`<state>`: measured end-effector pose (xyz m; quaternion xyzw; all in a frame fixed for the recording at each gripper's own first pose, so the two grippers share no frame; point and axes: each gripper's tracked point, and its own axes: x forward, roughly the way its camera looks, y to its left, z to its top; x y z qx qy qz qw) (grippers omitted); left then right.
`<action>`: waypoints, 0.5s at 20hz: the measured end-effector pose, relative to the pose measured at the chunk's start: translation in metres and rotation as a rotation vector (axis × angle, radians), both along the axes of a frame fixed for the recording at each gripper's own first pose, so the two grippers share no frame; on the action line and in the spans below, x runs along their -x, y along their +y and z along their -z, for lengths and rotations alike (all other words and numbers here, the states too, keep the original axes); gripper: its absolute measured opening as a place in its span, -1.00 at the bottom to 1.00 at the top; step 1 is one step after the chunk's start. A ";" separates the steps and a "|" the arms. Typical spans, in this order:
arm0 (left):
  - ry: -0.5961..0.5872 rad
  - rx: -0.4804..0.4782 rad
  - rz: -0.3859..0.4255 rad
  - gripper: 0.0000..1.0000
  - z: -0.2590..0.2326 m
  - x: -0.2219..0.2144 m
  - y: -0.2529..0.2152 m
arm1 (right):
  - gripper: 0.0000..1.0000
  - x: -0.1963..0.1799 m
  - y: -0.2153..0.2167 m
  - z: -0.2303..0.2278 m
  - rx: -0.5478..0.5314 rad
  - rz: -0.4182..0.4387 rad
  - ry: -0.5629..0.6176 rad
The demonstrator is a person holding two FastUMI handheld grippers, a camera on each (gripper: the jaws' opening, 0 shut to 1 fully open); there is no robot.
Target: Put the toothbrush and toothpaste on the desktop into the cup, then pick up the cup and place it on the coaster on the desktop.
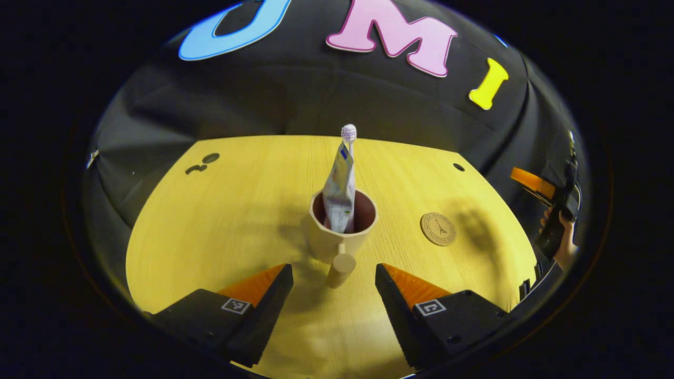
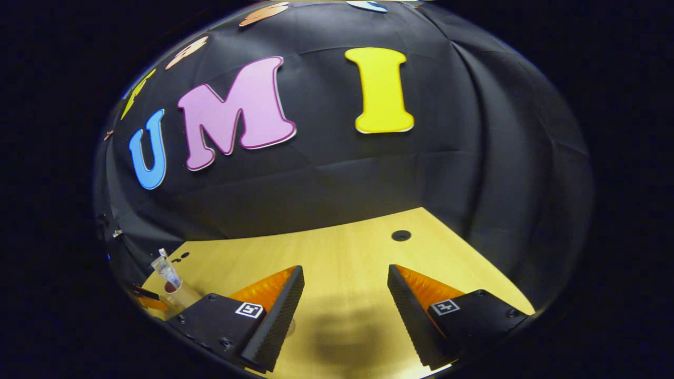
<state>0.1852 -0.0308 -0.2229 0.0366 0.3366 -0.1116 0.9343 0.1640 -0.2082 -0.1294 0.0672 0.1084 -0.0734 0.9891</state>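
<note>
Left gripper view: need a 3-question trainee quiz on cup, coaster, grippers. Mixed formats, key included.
1. True or false: the toothpaste and toothbrush stand in the cup.
2. The cup is: A) on the coaster; B) on the desktop beside the coaster; C) lifted by a hand-held gripper.
3. Fill in: the left hand-held gripper is ___, its fingers either side of the cup's handle, not touching it.

Key: 1 true; 2 B; 3 open.

My beige cup (image 1: pixel 339 239) with dark maroon inside, white-and-blue toothpaste (image 1: pixel 339 192) tube, pale lilac-white toothbrush (image 1: pixel 348 131) head, tan round coaster (image 1: pixel 437 229) with dark tower print at 3 o'clock, yellow wood-grain desktop (image 1: pixel 237 221).
</note>
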 end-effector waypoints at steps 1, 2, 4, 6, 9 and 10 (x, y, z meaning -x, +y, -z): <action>0.026 -0.007 -0.005 0.95 0.006 -0.007 -0.003 | 0.96 0.004 -0.013 0.002 -0.001 0.016 0.009; 0.050 -0.019 -0.010 0.95 0.011 -0.010 -0.003 | 0.96 0.007 -0.025 0.006 -0.005 0.029 0.020; 0.094 -0.046 -0.012 0.94 0.019 -0.018 -0.004 | 0.96 0.015 -0.043 0.013 -0.007 0.051 0.044; 0.123 -0.055 -0.019 0.94 0.022 -0.022 -0.004 | 0.96 0.017 -0.057 0.016 -0.013 0.065 0.053; 0.188 -0.033 -0.034 0.62 0.031 -0.029 -0.009 | 0.96 0.016 -0.068 0.020 -0.036 0.075 0.060; 0.202 -0.038 -0.039 0.55 0.032 -0.030 -0.009 | 0.95 0.016 -0.070 0.021 -0.045 0.078 0.062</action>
